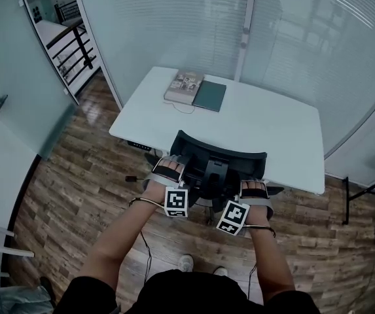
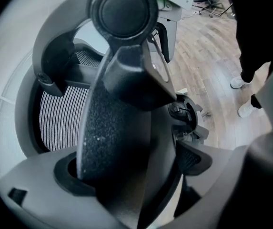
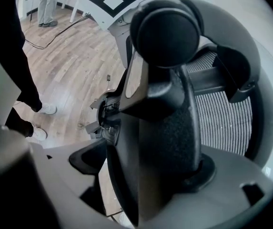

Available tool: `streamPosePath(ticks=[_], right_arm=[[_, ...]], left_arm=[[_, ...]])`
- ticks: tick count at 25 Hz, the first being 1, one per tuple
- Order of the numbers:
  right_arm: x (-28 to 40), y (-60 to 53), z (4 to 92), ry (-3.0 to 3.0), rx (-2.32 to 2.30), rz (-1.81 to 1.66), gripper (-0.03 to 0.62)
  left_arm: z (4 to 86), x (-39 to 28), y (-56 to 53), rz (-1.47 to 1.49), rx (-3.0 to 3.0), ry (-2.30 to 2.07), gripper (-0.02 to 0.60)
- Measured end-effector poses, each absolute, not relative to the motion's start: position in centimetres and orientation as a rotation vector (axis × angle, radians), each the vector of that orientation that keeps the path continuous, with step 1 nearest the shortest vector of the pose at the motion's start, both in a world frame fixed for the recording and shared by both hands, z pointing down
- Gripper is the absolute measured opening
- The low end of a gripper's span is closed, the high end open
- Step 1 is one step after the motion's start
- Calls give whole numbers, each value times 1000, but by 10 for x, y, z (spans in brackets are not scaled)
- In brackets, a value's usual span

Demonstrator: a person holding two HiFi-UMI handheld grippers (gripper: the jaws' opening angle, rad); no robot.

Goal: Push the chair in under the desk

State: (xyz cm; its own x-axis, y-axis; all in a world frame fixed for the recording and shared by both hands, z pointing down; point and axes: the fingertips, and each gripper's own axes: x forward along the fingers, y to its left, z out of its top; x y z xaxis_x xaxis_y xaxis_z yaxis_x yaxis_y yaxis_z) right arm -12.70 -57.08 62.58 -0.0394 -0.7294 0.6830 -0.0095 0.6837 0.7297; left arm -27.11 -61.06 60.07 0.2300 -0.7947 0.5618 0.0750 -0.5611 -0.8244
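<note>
The chair (image 1: pixel 217 163) stands at the desk's (image 1: pixel 279 133) near edge, its seat apparently mostly beneath and its backrest just short of the edge. Both tongs, left (image 2: pixel 122 104) and right (image 3: pixel 165 109), are closed on nothing, pressed against the backrest. The push looks nearly finished, with only a last nudge left.

Both arms reach forward and down, side by side, toward the near edge of the surface. The left forearm (image 1: pixel 125 231) angles inward to the right; the right forearm (image 1: pixel 266 254) runs almost straight ahead. The left hand (image 1: pixel 167 172) grips the left hand-held gripper (image 1: pixel 172 162), whose marker cube (image 1: pixel 176 201) sits over the wrist. The right hand (image 1: pixel 254 190) grips the right hand-held gripper (image 1: pixel 256 183) at the same height, its own cube (image 1: pixel 233 217) tilted inward. On each, the jaws stand together with nothing between their pads.
</note>
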Motion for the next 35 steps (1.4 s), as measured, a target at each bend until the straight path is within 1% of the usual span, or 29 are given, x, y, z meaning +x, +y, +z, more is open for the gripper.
streamPosePath(ticks=[22,35], right_arm=[[-123,-619,623,-1485,677,-611,430],[-122,-622,625,-1476,691,-603,437]], left_arm=[[594,-265,-667,-1370,-1725,672,528],[597,-265,-669,-1369,-1743,673,528]])
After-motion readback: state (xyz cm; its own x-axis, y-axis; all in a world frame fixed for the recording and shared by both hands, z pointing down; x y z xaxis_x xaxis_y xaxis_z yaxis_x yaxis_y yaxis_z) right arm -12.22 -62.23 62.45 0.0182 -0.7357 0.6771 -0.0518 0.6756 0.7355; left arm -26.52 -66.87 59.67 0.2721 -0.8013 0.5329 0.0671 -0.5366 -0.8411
